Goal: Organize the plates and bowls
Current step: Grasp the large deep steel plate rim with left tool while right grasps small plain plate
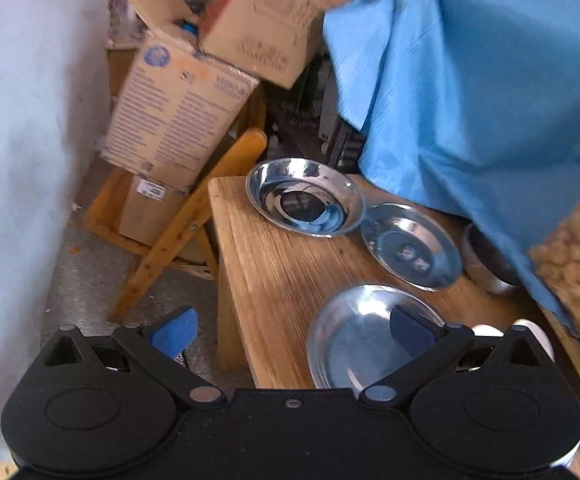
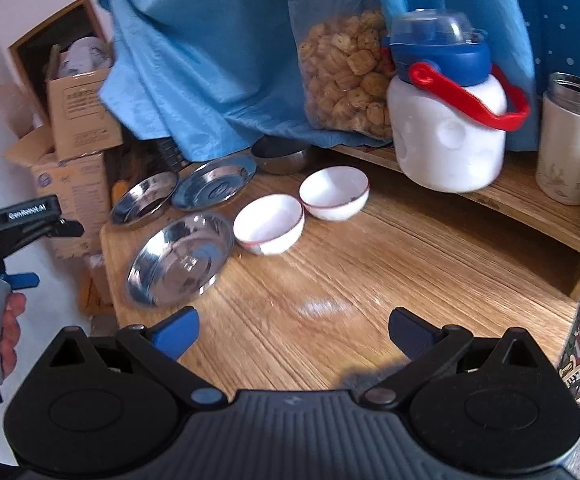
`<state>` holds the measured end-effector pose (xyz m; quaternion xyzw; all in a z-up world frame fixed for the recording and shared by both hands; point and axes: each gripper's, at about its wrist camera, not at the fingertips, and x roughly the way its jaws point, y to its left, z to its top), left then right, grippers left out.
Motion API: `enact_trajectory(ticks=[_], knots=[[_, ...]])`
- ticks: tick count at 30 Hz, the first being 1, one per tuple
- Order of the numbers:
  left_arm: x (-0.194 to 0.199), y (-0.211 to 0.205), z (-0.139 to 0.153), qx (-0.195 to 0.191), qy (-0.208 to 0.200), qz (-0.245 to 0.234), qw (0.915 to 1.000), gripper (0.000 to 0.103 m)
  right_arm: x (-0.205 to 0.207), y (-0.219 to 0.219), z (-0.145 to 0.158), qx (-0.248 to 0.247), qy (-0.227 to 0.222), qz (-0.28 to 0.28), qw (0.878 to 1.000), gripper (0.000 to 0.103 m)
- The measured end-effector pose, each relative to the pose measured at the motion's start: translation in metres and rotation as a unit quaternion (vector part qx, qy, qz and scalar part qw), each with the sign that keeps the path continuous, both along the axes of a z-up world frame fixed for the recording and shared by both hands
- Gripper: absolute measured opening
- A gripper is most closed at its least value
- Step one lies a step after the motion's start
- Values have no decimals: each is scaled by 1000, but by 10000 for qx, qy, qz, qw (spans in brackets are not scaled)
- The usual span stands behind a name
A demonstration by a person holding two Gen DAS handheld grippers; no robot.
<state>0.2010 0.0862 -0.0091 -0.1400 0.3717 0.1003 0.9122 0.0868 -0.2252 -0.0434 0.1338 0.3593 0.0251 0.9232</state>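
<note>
Three steel plates lie on the wooden table (image 2: 350,264): a near one (image 1: 354,340) (image 2: 180,260), a far left one (image 1: 306,196) (image 2: 144,199) and a far right one (image 1: 410,246) (image 2: 216,182). A steel bowl (image 1: 486,260) (image 2: 282,156) sits partly under the blue cloth. Two white bowls with red rims (image 2: 268,224) (image 2: 334,192) stand side by side to the right of the plates. My left gripper (image 1: 294,330) is open and empty, its right finger over the near plate. My right gripper (image 2: 294,332) is open and empty above the bare table front.
A blue cloth (image 1: 470,80) (image 2: 210,40) hangs over the back. A bag of biscuits (image 2: 346,76), a white jug with red handle (image 2: 450,132) and a steel-topped flask (image 2: 572,136) stand on a raised shelf (image 2: 530,196). Cardboard boxes (image 1: 178,108) and a wooden chair (image 1: 194,208) stand left of the table.
</note>
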Motion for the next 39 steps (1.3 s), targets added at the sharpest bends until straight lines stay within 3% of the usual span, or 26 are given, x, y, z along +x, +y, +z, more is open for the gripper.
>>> enact_trajectory(ticks=[3,6,15,18,23,27,36,39], knots=[[49,29,-13,22,247,-259,9994,102,29,30,1,-5,156,-399,9991,103],[88,60,-14,8,228,-414,9989,102,58,61,3,71,275,-552,9981,103],[193,116,-22,196,409,-1124,9926,102,149,140,10,-242,357,-114,9990,103],[209,130,-33,116,580,-1211,9909,102,177,161,12,-282,368,234,9987,103],[233,148,-50,-127,867,-1435,9858,102,228,187,5,385,618,742,9946,103],[245,149,-60,-79,1017,-1756,9792,102,256,206,-8,680,824,947,9897,103],[268,145,-71,215,1088,-2230,9685,102,290,221,-36,813,1215,895,9852,103],[273,143,-75,223,1165,-2281,9664,102,297,220,-42,926,1268,744,9848,94]])
